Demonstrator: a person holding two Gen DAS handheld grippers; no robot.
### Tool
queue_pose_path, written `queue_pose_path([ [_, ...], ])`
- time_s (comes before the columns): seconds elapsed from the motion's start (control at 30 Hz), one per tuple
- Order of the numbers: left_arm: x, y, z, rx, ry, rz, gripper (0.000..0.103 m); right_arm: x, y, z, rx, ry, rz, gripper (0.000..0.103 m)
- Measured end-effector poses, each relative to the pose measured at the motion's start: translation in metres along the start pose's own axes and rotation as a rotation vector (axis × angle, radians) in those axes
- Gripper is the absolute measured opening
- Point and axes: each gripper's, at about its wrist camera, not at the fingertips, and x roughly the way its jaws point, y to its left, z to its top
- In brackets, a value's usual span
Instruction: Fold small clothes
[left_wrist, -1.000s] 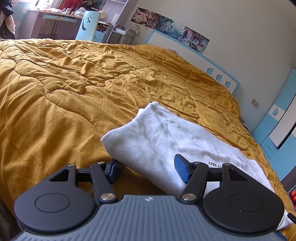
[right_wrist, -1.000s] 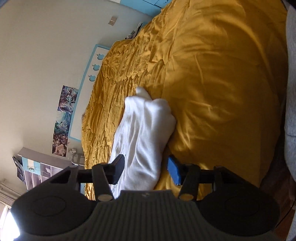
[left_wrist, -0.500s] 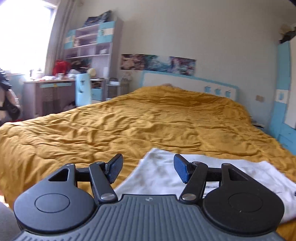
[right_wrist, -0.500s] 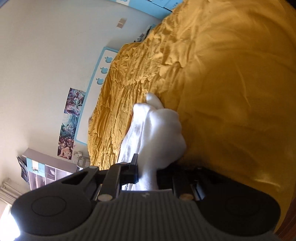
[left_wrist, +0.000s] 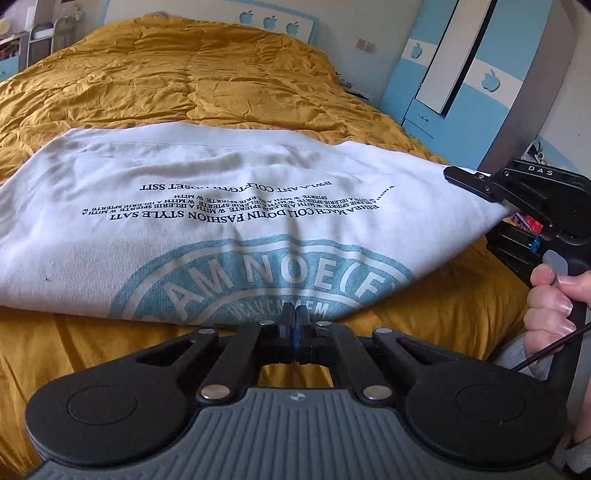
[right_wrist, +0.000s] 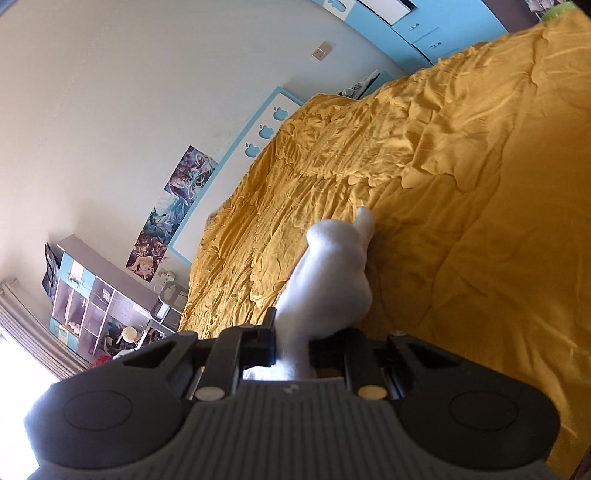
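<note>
Shirt (left_wrist: 207, 206), one, white, on yellow quilt (left_wrist: 177, 85); left tongs (left_wrist: 295, 326), right tongs (right_wrist: 291, 347) each pinching its edge.

White printed t-shirt (left_wrist: 221, 206), blue circular logo, lifted taut above yellow bedspread (left_wrist: 184, 85)

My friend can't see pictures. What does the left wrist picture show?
A white T-shirt with blue-green round print and upside-down dark lettering is spread over a mustard-yellow bedspread. The left tongs are pinched shut on its near edge, while the right tongs, held by a hand, grip its right corner.
</note>
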Motion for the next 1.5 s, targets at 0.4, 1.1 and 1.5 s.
queue_pose_path([
  [0.4, -0.050, 0.048, 0.005, -0.138, -0.138, -0.079, 0.012, 0.021, 0.083, -0.003, -0.243, -0.035, 0.089, 0.011],
  [1.1, -0.143, 0.184, -0.006, -0.522, -0.418, 0.320, 0.016, 0.128, 0.229, -0.246, -0.974, 0.415, 0.161, 0.023],
  [1.5, -0.131, 0.160, 0.001, -0.428, -0.413, 0.299, 0.023, 0.067, 0.196, -0.171, -0.781, 0.430, 0.254, 0.065],
])
